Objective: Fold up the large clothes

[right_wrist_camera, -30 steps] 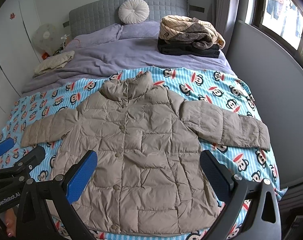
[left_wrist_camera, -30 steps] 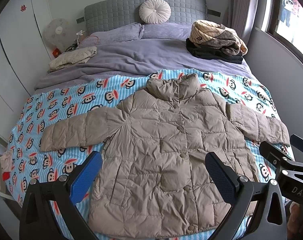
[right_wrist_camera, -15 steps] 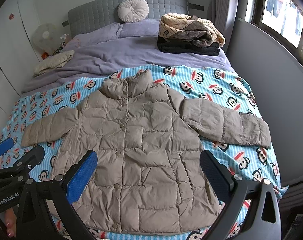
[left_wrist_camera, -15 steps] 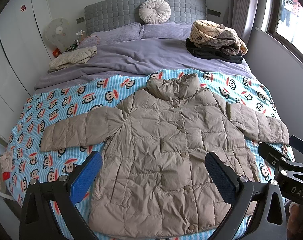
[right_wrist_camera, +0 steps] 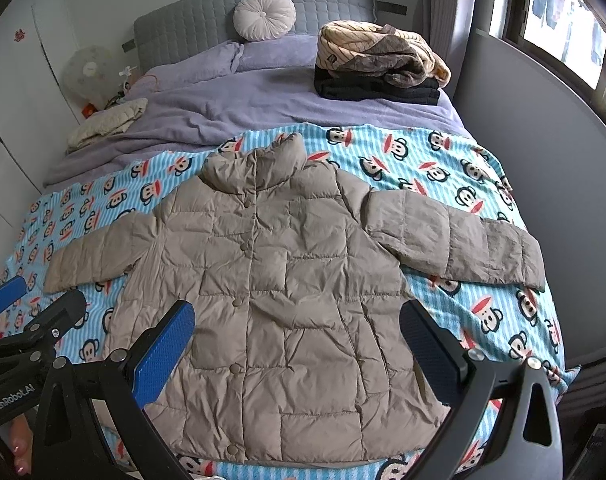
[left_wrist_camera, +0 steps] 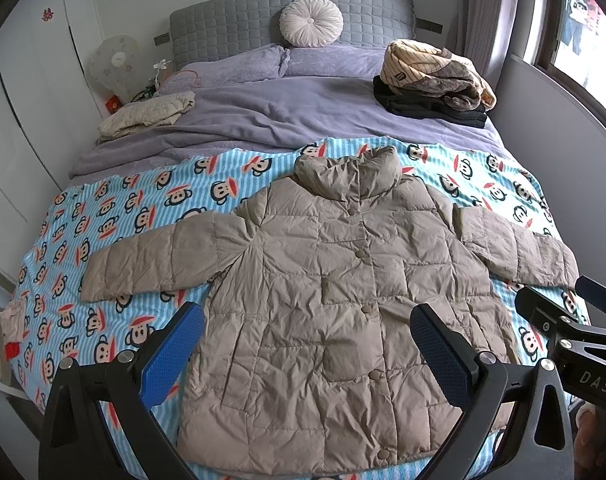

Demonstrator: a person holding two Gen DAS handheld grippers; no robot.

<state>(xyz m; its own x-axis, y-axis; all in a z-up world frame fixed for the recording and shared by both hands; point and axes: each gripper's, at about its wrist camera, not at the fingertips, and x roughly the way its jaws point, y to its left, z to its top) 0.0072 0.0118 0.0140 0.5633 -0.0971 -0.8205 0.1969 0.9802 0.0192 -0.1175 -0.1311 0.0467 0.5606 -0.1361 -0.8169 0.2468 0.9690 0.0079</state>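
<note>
A beige quilted puffer jacket [left_wrist_camera: 335,288] [right_wrist_camera: 279,280] lies flat, front up and buttoned, on a blue monkey-print blanket [left_wrist_camera: 143,216] [right_wrist_camera: 443,168]. Both sleeves are spread out to the sides and the collar points toward the headboard. My left gripper [left_wrist_camera: 307,344] hovers above the jacket's lower half, open, with nothing between its blue pads. My right gripper [right_wrist_camera: 297,340] hangs open over the hem area as well, empty. Each gripper shows at the edge of the other's view: the right gripper [left_wrist_camera: 563,312] and the left gripper [right_wrist_camera: 31,308].
A stack of folded clothes [left_wrist_camera: 435,80] [right_wrist_camera: 379,68] sits at the bed's far right on the purple duvet [left_wrist_camera: 287,112]. A cream folded garment [left_wrist_camera: 147,114] lies far left. A grey wall [right_wrist_camera: 543,152] borders the bed's right side; a fan [left_wrist_camera: 115,60] stands left of the headboard.
Both grippers have drifted only slightly; the right one has risen a little, so the jacket sits marginally lower in its view. The jacket has not moved.
</note>
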